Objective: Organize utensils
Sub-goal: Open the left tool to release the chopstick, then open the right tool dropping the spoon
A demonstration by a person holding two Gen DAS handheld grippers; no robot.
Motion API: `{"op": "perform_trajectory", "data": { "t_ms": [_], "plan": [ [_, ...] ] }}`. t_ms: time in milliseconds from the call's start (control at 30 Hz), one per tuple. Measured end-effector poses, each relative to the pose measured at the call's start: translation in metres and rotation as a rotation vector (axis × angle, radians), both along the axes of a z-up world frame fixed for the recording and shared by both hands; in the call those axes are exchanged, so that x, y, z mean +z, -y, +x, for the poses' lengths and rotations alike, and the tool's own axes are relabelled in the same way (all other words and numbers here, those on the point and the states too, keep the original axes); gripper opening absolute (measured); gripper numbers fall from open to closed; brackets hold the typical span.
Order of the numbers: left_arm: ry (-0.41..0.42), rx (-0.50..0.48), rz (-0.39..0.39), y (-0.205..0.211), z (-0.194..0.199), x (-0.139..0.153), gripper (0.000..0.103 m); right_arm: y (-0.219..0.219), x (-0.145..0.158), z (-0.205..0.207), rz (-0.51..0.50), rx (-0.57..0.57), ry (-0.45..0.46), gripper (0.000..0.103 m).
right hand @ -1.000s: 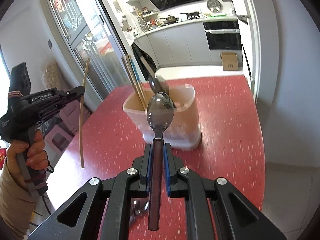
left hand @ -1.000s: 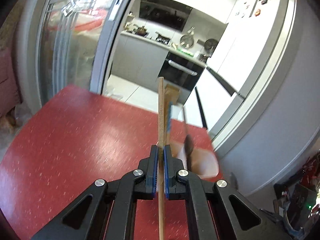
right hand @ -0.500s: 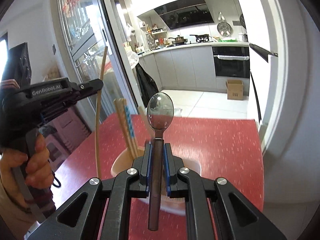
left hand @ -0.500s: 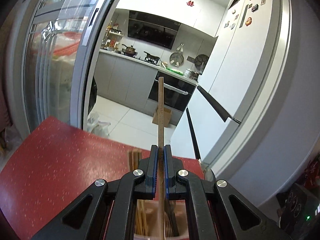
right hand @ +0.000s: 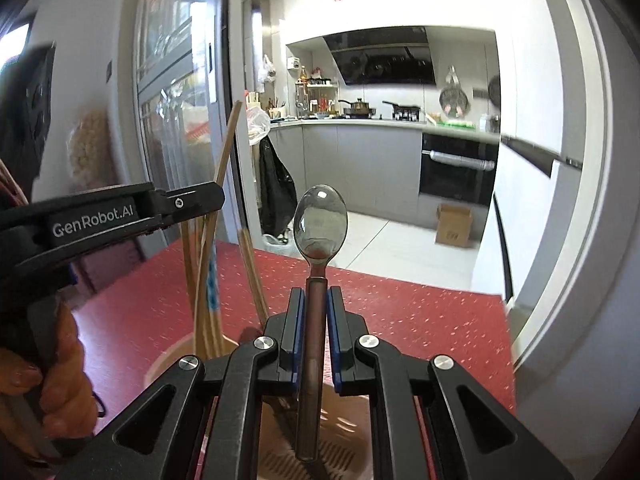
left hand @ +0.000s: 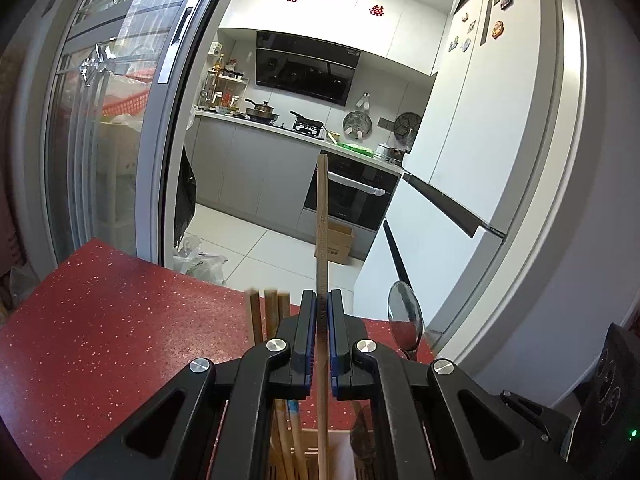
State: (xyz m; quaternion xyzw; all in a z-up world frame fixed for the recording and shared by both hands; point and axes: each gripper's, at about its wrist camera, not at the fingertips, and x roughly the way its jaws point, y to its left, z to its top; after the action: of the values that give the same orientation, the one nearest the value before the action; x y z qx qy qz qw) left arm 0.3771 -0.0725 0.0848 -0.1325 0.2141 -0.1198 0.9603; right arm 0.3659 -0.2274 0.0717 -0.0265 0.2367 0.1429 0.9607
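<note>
On the red table [left hand: 100, 340], below my tongs, the plastic holder [right hand: 168, 364] contains upright chopsticks [left hand: 272, 320]. My left gripper [left hand: 322, 336] clamps one chopstick [left hand: 322, 220]; my right gripper [right hand: 314, 336] clamps a spoon [right hand: 320, 224].

Bright daylight, strong fisheye bending at dark edges, right view slightly motion-blurred.
</note>
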Motion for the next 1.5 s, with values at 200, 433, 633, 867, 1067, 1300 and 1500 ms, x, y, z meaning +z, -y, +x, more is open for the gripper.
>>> {"op": "perform_trajectory", "data": {
  "t_ms": [200,433,633,867,1067,1300,1500],
  "plan": [
    [0.004,0.005,0.023,0.001,-0.017,-0.021,0.034,-0.016,-0.021,-0.018,-0.1,0.02,0.063,0.012],
    [-0.02,0.011,0.068,0.001,-0.033,-0.037,0.034,-0.025,-0.035,-0.035,-0.163,0.04,0.086,0.012],
    [-0.048,0.028,0.091,-0.005,-0.045,-0.043,0.034,-0.023,-0.04,-0.04,-0.184,0.043,0.061,0.012],
    [-0.071,0.032,0.15,-0.01,-0.068,-0.043,0.034,-0.013,-0.037,-0.038,-0.143,0.034,-0.015,0.025],
    [-0.134,0.024,0.156,-0.021,-0.097,-0.051,0.034,0.004,-0.033,-0.047,-0.051,0.005,-0.068,0.035],
    [-0.231,-0.006,0.189,-0.02,-0.126,-0.073,0.034,0.013,-0.02,-0.033,0.052,0.006,-0.159,0.035],
    [-0.296,0.003,0.199,-0.021,-0.135,-0.085,0.035,0.003,-0.028,-0.002,0.044,-0.004,-0.276,0.031]
  ]
}}
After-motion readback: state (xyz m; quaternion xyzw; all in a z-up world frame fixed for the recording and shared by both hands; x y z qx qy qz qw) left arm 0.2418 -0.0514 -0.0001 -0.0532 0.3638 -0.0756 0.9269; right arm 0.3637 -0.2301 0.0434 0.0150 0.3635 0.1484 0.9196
